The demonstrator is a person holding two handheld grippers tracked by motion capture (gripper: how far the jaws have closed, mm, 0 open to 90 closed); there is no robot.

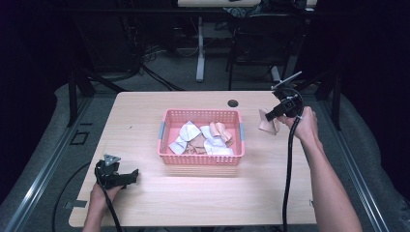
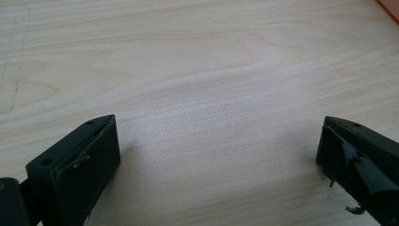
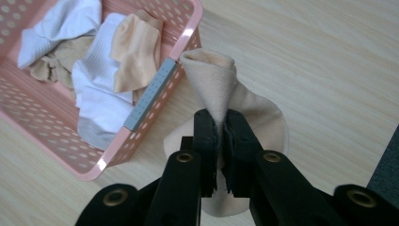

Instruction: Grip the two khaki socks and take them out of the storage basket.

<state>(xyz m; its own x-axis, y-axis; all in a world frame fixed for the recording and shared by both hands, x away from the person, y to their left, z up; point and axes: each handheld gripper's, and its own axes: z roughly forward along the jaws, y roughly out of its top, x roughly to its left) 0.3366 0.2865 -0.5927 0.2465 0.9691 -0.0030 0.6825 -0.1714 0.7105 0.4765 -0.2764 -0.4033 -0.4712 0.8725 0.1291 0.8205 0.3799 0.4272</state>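
Nearest the lens, black jaws of the right gripper, clenched on a peach-coloured sock pinched at its folded middle, cuff end standing up past the jaw tips and the rest fanning out beneath. Seen from the high view, same right gripper held above the table's right half, sock dangling just outside the right wall of the pink basket, clear of the rim. Left gripper low over the near left part of the table, well apart from the basket, jaws spread wide with bare wood between them, grasping nothing; in the left gripper view, left gripper released over pale grain, a sliver of orange-pink basket corner at the top right edge. Inside the basket: white socks, another peach sock and a tan one, loosely heaped; grey handle strips on the short walls, perforated sides all round. Light wood-grain tabletop, rounded corners, a dark cable hole near the far edge. Around it, grey carpeted floor, metal rails along the sides, dark surroundings, a white desk leg and tangled cables beyond the far edge. No readable writing or brand marks on basket, socks or grippers.
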